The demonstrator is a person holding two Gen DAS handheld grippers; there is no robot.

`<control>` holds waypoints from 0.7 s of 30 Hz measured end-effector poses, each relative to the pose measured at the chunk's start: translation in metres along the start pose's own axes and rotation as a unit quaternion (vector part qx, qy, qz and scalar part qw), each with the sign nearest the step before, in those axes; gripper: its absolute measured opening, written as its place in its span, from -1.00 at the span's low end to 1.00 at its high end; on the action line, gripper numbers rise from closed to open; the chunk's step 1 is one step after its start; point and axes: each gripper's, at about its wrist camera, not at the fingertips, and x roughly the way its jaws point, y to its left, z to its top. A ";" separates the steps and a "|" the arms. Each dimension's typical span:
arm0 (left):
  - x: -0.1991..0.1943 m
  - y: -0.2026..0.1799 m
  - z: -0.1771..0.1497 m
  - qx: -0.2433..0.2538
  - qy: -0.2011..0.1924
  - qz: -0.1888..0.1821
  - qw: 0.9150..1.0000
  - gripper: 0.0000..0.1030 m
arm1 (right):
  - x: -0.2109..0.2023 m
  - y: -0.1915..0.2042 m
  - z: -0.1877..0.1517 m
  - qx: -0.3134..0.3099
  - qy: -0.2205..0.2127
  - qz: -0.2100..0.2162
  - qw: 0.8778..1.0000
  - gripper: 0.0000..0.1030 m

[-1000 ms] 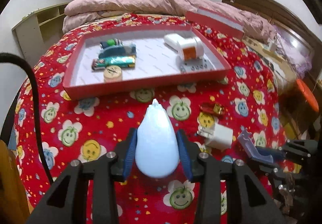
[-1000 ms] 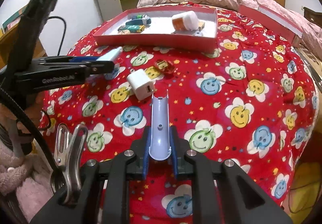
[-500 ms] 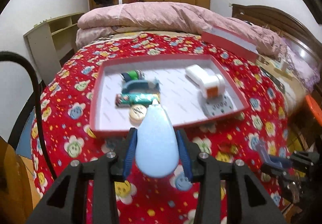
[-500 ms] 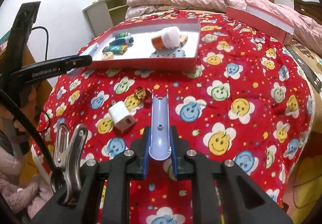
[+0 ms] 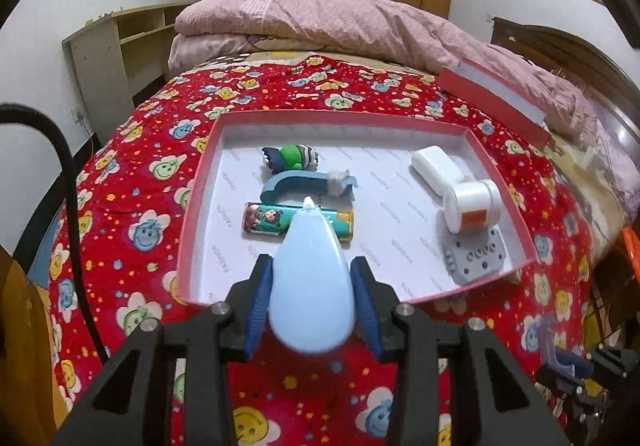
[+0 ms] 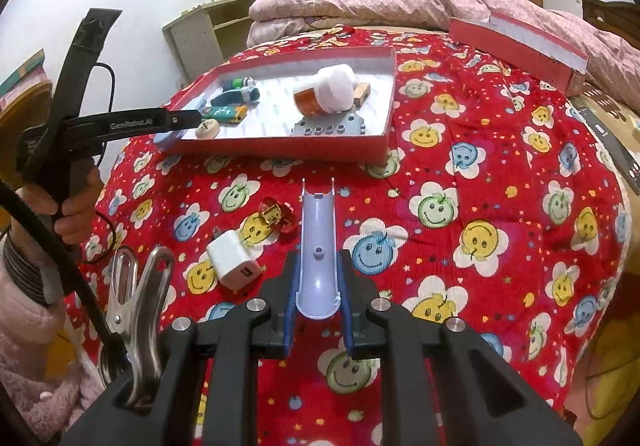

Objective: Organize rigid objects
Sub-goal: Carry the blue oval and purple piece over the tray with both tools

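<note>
My left gripper is shut on a pale blue teardrop-shaped piece, whose tip reaches over the near rim of the red tray. In the tray lie a green striped toy, a blue hook piece, a cartoon-printed tube, a white and orange roller and a grey studded plate. My right gripper is shut on a lilac half-pipe piece above the bedspread. A white charger and a small red-gold item lie on the bed just to its left.
The red flowered bedspread covers the bed. A red box lid leans on the pink duvet at the back right. A round wooden disc sits in the tray's near left corner. A metal clip hangs by my right gripper.
My left gripper has carried the pale blue piece forward from over the bedspread to the tray's near edge. The right gripper with the lilac piece has drifted slightly forward.
</note>
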 end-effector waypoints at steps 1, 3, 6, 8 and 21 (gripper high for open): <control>0.002 -0.001 0.000 -0.001 0.000 0.001 1.000 -0.19 | 0.000 0.000 0.001 0.001 -0.001 0.000 1.000 -0.64; 0.004 -0.003 0.001 0.003 -0.003 0.008 1.000 -0.19 | 0.001 -0.001 0.002 0.001 -0.002 -0.001 1.000 -0.64; 0.005 -0.005 0.001 0.007 -0.007 0.012 1.000 -0.19 | 0.002 -0.003 0.005 0.005 -0.003 -0.002 1.000 -0.64; 0.007 -0.006 0.001 0.007 -0.008 0.010 1.000 -0.19 | 0.002 -0.004 0.009 0.007 -0.004 -0.003 1.000 -0.64; 0.023 -0.015 0.011 0.015 -0.009 0.002 1.000 -0.19 | 0.013 -0.003 0.063 -0.014 -0.028 -0.029 0.999 -0.64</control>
